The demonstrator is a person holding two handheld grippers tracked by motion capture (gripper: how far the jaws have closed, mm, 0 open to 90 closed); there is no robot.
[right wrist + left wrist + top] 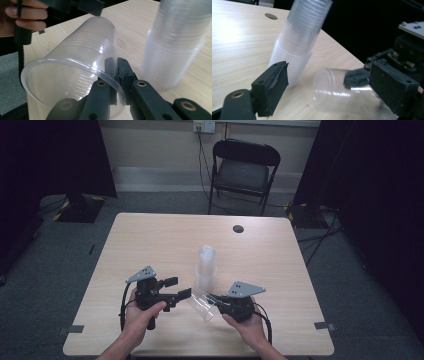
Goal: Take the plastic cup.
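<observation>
Cup lies sideways between my 2 grippers.
My right gripper [115,75] has its fingers clamped on the clear cup's [72,72] rim wall; the left gripper [329,82], fingers apart, faces its base.

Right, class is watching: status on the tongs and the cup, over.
Right tongs shut on cup wall, cup tilted. Left tongs open, at its base. Stack upright just behind, close by.
</observation>
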